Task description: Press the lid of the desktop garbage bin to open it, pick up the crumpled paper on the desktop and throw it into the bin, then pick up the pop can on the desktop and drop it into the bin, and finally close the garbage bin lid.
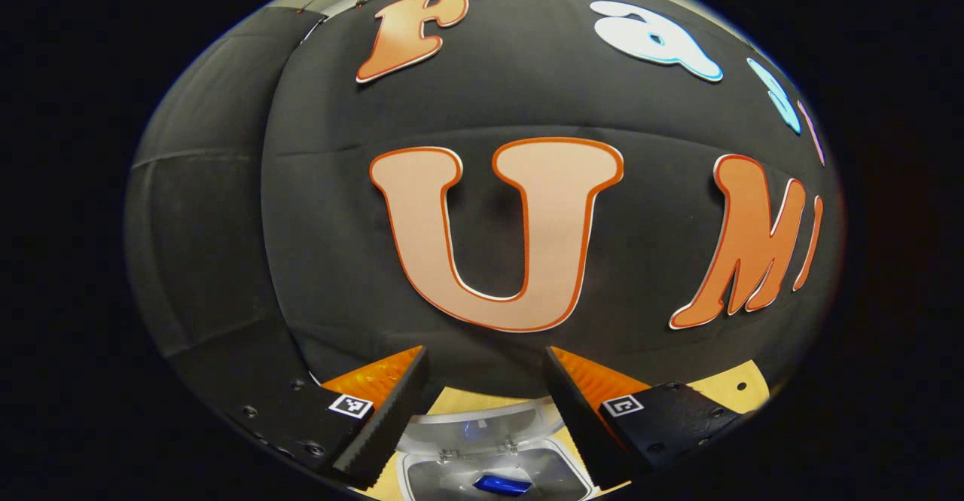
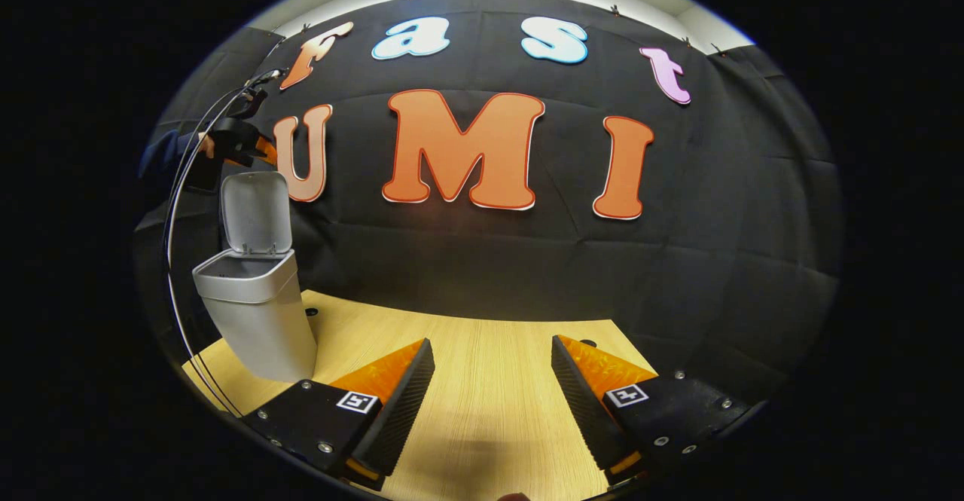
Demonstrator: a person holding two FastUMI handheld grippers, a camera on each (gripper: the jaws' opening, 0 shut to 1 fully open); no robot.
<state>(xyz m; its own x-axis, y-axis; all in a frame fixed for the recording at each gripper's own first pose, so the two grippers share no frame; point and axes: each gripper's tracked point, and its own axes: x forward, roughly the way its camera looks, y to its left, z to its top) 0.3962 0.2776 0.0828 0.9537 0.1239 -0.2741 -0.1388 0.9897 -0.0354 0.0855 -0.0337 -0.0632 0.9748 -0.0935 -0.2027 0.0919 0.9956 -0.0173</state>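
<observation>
Blue, perhaps the can (image 1: 503, 483), lies in bin (image 1: 561, 469) beneath left tongs (image 1: 486, 380)

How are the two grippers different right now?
The left gripper hangs right above the open bin, while the right gripper sits low over the bare wooden table, off to the side of the bin. In the right gripper view, the left gripper is up above the raised lid. What they share: both have open fingers and hold nothing.
</observation>
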